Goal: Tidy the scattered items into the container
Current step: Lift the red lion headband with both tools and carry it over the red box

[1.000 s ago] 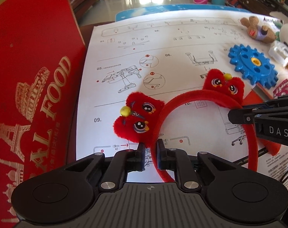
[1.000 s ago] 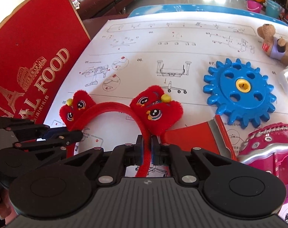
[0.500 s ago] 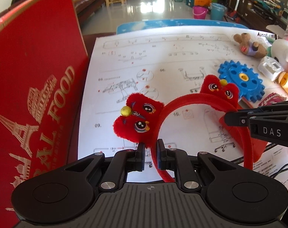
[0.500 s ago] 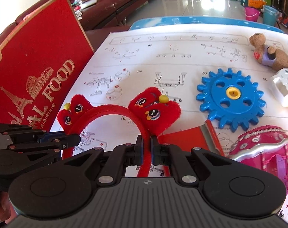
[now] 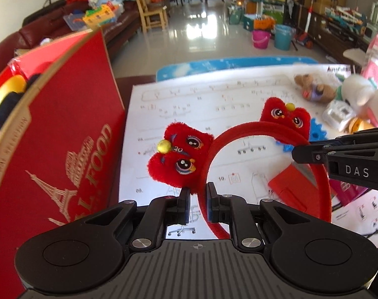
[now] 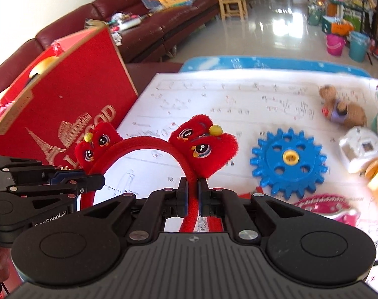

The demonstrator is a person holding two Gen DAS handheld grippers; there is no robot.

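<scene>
Left claw [image 5: 198, 205] clamped on one leg of the red headband [image 5: 241, 130]; right claw [image 6: 191, 198] clamped on the other leg. Headband held clear of the table [image 6: 238, 94], raised over the white instruction sheet [image 5: 213, 99], its two plush lion faces upright above the arch. Red box [image 5: 71, 134] standing open-topped just beside the headband on the left side of both views, with a yellow-and-dark soft item [image 5: 7, 97] already lodged inside (further contents too hidden to name).

Progress, judged from the present layout: roughly the middle of the job. Done: at least one item boxed; headband gripped and lifted. Left for the headband: carry across to the box mouth, lower in, release from both claws.

Still scattered on the sheet: blue gear [image 6: 288, 159], small teddy bear [image 6: 343, 109], white gadget [image 6: 360, 149], pink jewelled piece [image 6: 331, 204], flat red card [image 5: 288, 182], white plush toy [image 5: 363, 97] at the far right edge (partly cut off, so identity uncertain). Several more pick-ups therefore outstanding after this one.
</scene>
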